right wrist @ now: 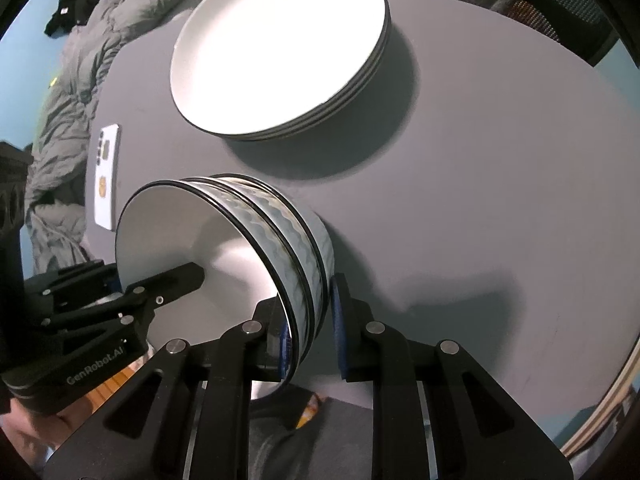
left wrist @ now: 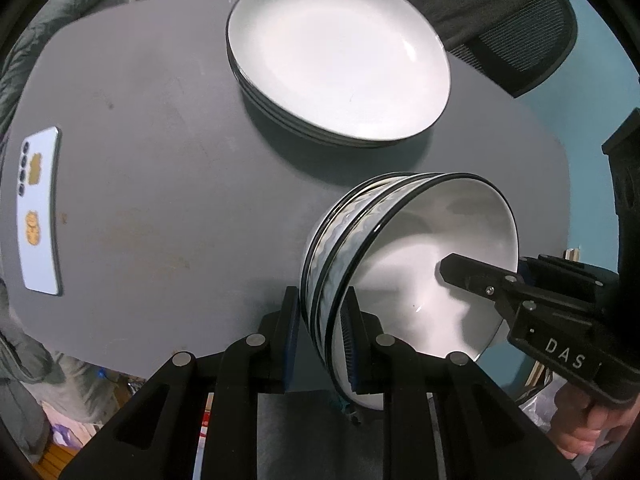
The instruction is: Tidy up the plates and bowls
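"DAS" is read on the right gripper [left wrist: 448,270], and "GenRobot.AI" on the left gripper [right wrist: 192,276]. A nested stack of bowls [left wrist: 400,256] is held tipped on its side at the near edge of the table [left wrist: 160,200], its mouth turned sideways. Its rim is clamped by both pairs of fingers. A stack of plates [left wrist: 340,52] lies flat farther off, and a phone [left wrist: 40,208] at the left.

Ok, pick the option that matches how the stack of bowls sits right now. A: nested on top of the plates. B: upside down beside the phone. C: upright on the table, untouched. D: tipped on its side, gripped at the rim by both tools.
D: the stack of bowls lies tilted with its opening sideways, the left tool and the right tool each straddling its rim, apart from the plates.
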The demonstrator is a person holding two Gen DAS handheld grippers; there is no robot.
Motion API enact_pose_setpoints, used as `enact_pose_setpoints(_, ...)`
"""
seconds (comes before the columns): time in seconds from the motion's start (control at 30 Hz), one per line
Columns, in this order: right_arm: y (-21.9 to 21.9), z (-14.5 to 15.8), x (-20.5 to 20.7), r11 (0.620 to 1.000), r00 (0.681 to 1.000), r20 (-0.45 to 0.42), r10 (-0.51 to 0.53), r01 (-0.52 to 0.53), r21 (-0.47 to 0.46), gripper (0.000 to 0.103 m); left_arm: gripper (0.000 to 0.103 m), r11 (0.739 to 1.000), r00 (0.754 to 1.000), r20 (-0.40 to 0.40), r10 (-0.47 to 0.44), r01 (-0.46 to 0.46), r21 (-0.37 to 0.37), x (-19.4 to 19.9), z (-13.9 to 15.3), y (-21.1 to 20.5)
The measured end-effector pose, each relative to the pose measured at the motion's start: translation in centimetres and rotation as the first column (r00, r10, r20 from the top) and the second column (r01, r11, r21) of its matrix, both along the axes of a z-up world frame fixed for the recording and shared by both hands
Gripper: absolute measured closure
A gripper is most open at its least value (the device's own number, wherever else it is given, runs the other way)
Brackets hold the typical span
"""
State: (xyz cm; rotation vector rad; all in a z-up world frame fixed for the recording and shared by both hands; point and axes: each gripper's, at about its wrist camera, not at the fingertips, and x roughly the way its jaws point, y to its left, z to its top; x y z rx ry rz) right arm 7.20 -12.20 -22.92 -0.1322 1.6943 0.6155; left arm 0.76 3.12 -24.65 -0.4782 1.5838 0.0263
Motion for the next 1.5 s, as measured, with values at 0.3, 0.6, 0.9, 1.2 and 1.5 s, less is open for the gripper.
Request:
enact_pose_setpoints(0.3,1.1,4.0,1.0,1.000,0.999,0.041,0.006,-0.007,0.028,0.085,0.084,1.000,0.999,0.049,0.016,-0.017,0.009,1.3,3.9,1.4)
enact_pose_setpoints(0.6,2.8,5.9,4.7,0.999,0.994,0.109,-0.002,-0.003,0.051,0.085,0.084,0.998,0.994,0.099,0.035,-0.040,0.048,5.9,5.4,3.2)
enact_pose_setpoints(0.9,4.5,4.2,8.9,0.999,0.993,0.113,-0.030,0.025,0.049,0.085,0.084,0.997,0.995,0.086,0.043,-0.049,0.066,10.9,3.0,5.0)
enact_pose_setpoints(1.2,4.7,0.7,11.5,0.997,0.996,0.050,-0.070,0.069,0.018,0.085,0.084,0.995,0.997,0.047,0.054,-0.057,0.078,12.9,0.5,5.4)
enact_pose_setpoints(1.5,5.3,0.9,12.3,0.999,0.997,0.063,-0.046,0.046,-0.002,0.085,0.083,0.993,0.998,0.062,0.028,-0.034,0.109,13.7,0.4,5.5)
